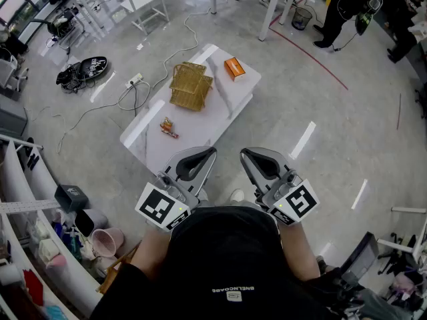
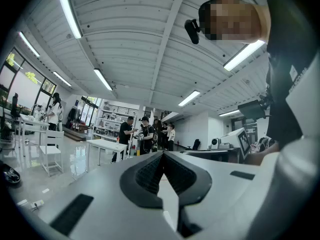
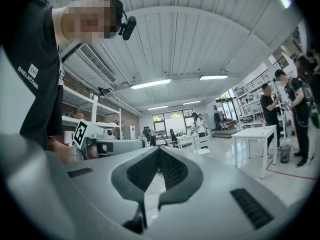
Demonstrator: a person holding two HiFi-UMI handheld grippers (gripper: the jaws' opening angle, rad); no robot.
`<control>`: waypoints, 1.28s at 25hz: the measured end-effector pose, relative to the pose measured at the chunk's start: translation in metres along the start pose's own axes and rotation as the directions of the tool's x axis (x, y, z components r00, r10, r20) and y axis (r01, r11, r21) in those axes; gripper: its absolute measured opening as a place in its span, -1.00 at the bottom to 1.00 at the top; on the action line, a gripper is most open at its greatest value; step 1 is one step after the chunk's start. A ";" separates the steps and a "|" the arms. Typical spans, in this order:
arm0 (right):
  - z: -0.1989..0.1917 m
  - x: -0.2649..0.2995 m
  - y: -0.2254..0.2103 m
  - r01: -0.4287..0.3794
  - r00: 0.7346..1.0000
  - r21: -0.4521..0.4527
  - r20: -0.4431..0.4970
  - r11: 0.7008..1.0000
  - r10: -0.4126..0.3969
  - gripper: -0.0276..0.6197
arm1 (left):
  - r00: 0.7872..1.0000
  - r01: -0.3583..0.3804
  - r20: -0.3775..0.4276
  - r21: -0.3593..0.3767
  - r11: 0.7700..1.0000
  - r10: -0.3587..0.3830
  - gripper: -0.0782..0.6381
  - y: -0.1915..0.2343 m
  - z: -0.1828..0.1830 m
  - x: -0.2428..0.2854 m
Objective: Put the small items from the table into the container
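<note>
Small items, a snack pack (image 1: 167,127) and an orange box (image 1: 234,68), lie on the white counter (image 1: 200,122) at mid frame, near the basket (image 1: 189,85). Below, the left gripper (image 1: 208,153) and right gripper (image 1: 247,155) are squeezed closed, holding nothing. A closed gripper could push the pack off the edge.

A white worktop (image 1: 200,119) is seen from above, with a wicker basket (image 1: 190,85) set on it near an orange box (image 1: 234,68). Small wrapped items (image 1: 168,128) are laid closer to its near end. The left gripper (image 1: 209,153) and right gripper (image 1: 246,155) are held side by side there, jaws together.
</note>
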State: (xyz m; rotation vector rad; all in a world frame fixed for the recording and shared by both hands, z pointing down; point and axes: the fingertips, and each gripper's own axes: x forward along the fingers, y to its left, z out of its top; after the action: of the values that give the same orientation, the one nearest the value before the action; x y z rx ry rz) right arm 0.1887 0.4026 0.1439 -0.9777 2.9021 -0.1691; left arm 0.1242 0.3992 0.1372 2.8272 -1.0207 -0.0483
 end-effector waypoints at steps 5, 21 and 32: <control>-0.003 -0.002 -0.004 0.005 1.000 0.013 0.001 1.000 -0.005 -0.89 | 1.000 0.006 0.020 -0.016 1.000 -0.006 -0.77 -0.002 0.000 0.002; -0.005 -0.020 -0.033 -0.023 1.000 0.070 0.022 0.997 0.022 -0.88 | 1.000 -0.024 -0.008 -0.038 0.999 0.024 -0.77 -0.009 -0.013 0.028; -0.008 -0.059 -0.070 -0.066 0.998 0.090 0.026 0.994 0.064 -0.88 | 0.996 -0.076 -0.041 0.011 0.997 0.077 -0.77 -0.042 -0.030 0.064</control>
State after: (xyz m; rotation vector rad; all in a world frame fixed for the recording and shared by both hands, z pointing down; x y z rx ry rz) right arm 0.2769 0.3840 0.1634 -0.8645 2.8719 -0.2808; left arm 0.2029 0.3936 0.1619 2.7823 -1.1220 0.0233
